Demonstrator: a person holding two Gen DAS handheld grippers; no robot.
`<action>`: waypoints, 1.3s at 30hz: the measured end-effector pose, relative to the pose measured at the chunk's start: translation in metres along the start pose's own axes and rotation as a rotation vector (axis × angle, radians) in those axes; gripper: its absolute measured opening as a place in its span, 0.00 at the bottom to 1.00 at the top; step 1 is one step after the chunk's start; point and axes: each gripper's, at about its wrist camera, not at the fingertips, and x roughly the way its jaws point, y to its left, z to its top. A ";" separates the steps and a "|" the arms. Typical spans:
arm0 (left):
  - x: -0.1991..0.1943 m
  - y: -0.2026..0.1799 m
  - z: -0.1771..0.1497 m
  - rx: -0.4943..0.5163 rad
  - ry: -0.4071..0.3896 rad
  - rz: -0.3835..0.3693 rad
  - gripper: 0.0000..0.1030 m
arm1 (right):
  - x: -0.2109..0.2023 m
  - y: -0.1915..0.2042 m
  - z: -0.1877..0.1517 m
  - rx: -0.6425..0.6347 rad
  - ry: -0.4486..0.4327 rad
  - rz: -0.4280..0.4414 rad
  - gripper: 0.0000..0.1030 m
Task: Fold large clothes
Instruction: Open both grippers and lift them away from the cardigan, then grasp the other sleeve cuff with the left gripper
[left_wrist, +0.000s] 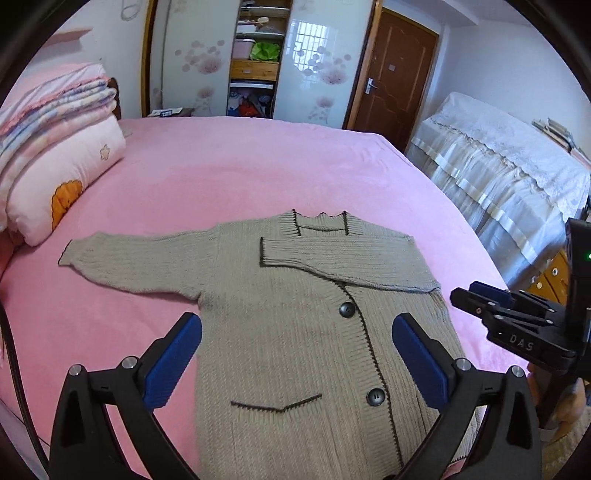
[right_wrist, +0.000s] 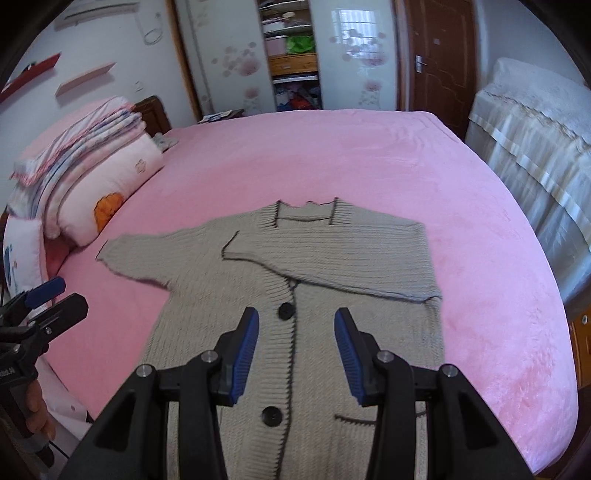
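A grey knitted cardigan (left_wrist: 288, 325) with dark trim and black buttons lies flat on the pink bed (left_wrist: 236, 166). Its right sleeve (left_wrist: 343, 258) is folded across the chest; its left sleeve (left_wrist: 136, 258) lies stretched out to the left. It also shows in the right wrist view (right_wrist: 295, 280). My left gripper (left_wrist: 295, 332) is open and empty above the cardigan's lower body. My right gripper (right_wrist: 295, 328) is open and empty above the button line. The right gripper also shows at the right edge of the left wrist view (left_wrist: 513, 321), and the left gripper at the left edge of the right wrist view (right_wrist: 44, 306).
Folded quilts and pillows (left_wrist: 55, 147) are stacked at the bed's left side. A wardrobe (left_wrist: 255, 62) and a brown door (left_wrist: 395, 77) stand behind the bed. A piece of furniture under a white lace cover (left_wrist: 506, 173) stands to the right of the bed.
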 end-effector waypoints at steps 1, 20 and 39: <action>-0.002 0.012 -0.001 -0.013 -0.003 0.004 0.99 | 0.002 0.012 0.000 -0.016 0.003 0.006 0.42; 0.046 0.291 0.043 -0.269 0.014 0.262 0.99 | 0.082 0.229 0.106 -0.242 -0.089 0.083 0.42; 0.224 0.453 0.009 -0.821 0.098 0.134 0.98 | 0.240 0.267 0.111 -0.301 0.067 0.071 0.42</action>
